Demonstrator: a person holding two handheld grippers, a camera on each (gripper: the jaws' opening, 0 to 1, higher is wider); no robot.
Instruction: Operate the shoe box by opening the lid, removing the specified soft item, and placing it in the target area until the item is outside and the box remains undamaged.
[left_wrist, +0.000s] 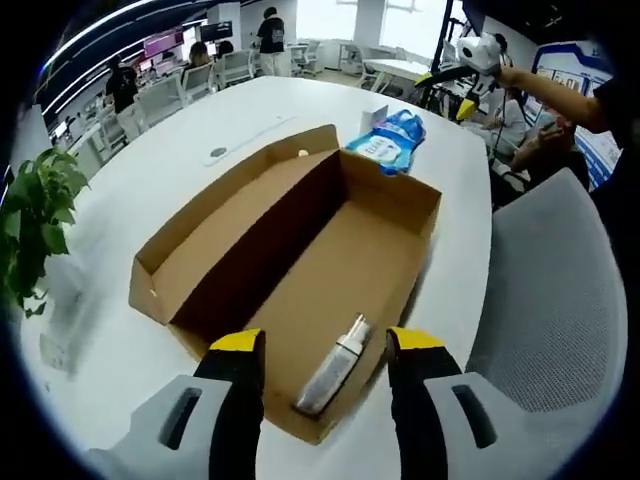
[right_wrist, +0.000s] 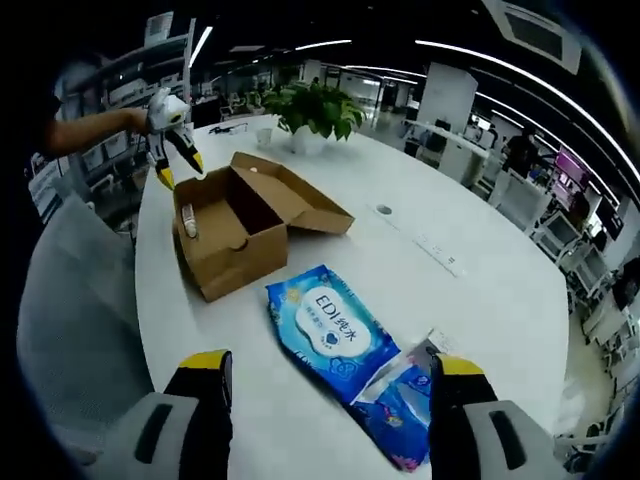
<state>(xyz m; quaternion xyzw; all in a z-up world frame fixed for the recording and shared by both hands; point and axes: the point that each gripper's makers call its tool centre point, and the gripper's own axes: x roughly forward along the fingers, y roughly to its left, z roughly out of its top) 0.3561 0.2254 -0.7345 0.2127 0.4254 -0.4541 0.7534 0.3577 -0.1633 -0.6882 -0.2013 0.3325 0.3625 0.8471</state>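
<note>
Both grippers are released and hold nothing. My right gripper (right_wrist: 330, 385) hovers above the blue wipes pack (right_wrist: 335, 335), apparently the soft item, lying on the white table (right_wrist: 480, 300) outside the shoe box (right_wrist: 235, 225). My left gripper (left_wrist: 325, 350) hangs over the box's near wall; I'd lift clear, sparing the lid (left_wrist: 225, 205). Open tabletop lies beyond.

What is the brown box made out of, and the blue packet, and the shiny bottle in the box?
The shoe box looks like matte brown cardboard: plain folded flaps and raw edges. The blue packet seems to be soft glossy plastic film, since it crinkles and catches light. The bottle looks silvery and shiny, maybe metal or coated plastic; hard to tell.
</note>
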